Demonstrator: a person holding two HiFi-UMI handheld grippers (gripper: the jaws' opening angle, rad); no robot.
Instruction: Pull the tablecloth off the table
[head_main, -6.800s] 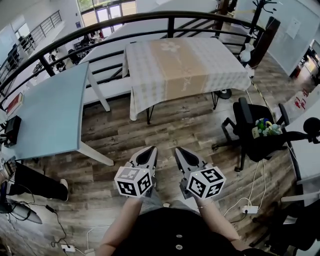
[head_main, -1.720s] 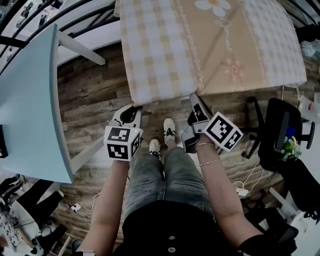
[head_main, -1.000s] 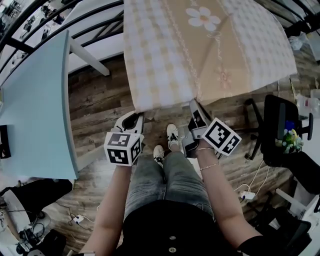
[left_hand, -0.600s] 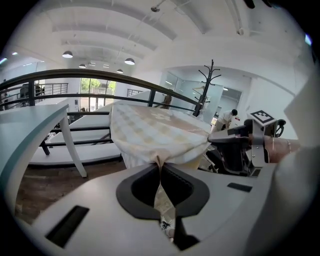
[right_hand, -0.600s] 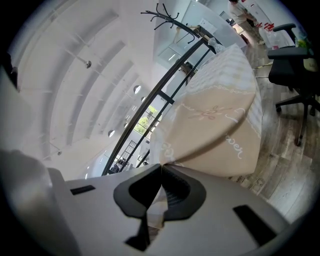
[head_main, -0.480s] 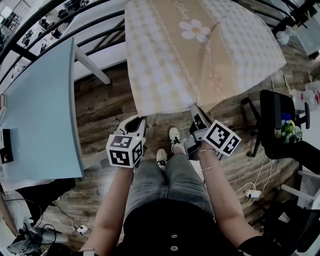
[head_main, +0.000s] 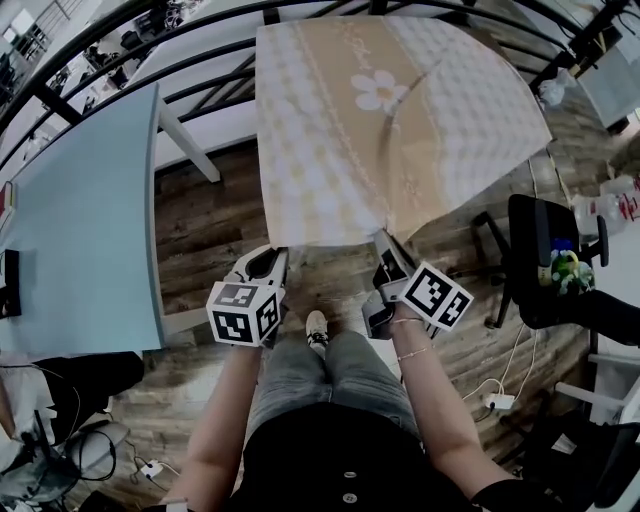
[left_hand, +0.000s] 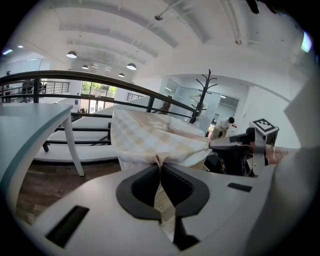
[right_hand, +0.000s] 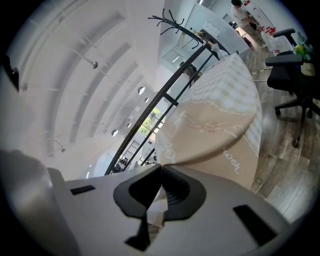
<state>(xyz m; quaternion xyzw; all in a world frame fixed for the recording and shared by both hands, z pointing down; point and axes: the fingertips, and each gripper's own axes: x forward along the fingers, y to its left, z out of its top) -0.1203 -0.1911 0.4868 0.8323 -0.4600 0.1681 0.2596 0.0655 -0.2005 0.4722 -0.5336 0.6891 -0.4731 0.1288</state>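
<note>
Well, the left gripper and right gripper are each clamped tight on the near hem of the tablecloth (checked, with a daisy).

A wood-plank floor carries two tables. The far table is hidden under a checked beige cloth with a tan middle band and a daisy print. The cloth lies over the whole top, a raised fold running from the daisy toward its near right corner, and its near edge is stretched out off the table above the floor. To the left stands a blue table with a dark device at its edge. A chair, a power strip and a shoe rest on the floor.
</note>
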